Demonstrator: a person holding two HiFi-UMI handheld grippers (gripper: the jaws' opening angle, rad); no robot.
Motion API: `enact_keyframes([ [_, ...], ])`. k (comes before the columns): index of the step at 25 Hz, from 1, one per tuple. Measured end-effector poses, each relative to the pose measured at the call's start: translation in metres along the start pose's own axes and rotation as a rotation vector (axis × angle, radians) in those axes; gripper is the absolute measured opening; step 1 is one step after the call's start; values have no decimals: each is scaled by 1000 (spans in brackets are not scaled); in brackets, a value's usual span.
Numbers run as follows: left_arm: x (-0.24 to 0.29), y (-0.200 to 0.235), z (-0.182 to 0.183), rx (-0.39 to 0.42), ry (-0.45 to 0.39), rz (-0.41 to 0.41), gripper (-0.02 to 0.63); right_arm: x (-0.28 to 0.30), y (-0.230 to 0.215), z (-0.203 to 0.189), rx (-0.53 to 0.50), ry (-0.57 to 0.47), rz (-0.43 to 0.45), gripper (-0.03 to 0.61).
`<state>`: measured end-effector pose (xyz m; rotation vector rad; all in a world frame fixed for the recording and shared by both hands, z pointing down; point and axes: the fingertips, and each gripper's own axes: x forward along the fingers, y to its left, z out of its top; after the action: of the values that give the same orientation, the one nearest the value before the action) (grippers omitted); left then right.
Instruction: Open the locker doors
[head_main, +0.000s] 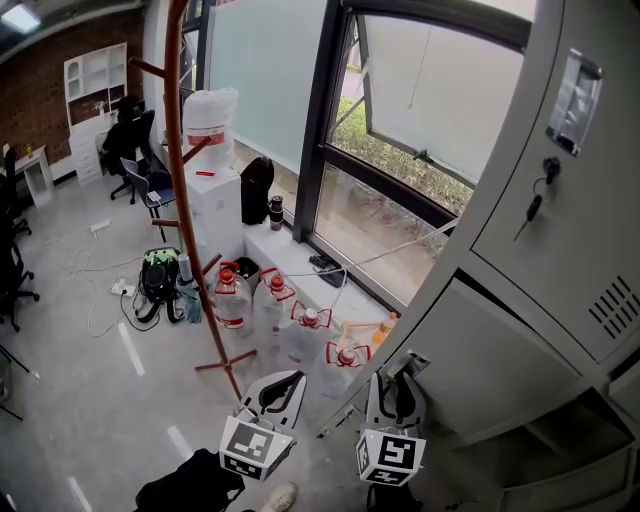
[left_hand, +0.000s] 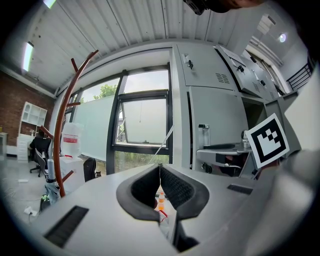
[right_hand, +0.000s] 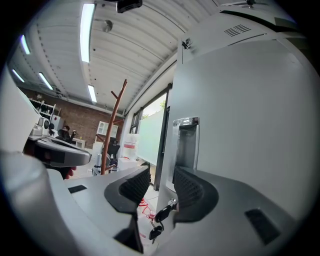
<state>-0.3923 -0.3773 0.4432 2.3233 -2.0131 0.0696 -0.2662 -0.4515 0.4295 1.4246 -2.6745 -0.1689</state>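
Note:
Grey lockers (head_main: 560, 220) stand at the right. The lower locker door (head_main: 470, 350) is swung out toward me; its recessed handle (head_main: 412, 362) is just above my right gripper (head_main: 397, 392). In the right gripper view the right gripper (right_hand: 161, 174) is open, with the door's edge, the handle recess (right_hand: 186, 142) and a key with dangling keys (right_hand: 162, 214) between its jaws; the pads do not press on anything. My left gripper (head_main: 278, 392) hangs beside it to the left, away from the lockers. It (left_hand: 160, 170) is shut, tips touching, with nothing held. The upper door keeps its own key (head_main: 535, 205).
A brown coat stand (head_main: 180, 150) rises just left of the left gripper. Several water jugs (head_main: 232, 295) line the floor under the window (head_main: 400, 130). A white cabinet (head_main: 215, 200), a backpack (head_main: 160, 275) and an office chair (head_main: 150, 185) lie farther left. The open locker's interior (head_main: 560, 440) shows lower right.

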Motion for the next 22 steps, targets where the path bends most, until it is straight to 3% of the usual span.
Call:
enact_keyframes([
  [22, -60, -23, -6, -1, -6, -17, 25, -68, 40, 0, -37, 8, 8, 147],
])
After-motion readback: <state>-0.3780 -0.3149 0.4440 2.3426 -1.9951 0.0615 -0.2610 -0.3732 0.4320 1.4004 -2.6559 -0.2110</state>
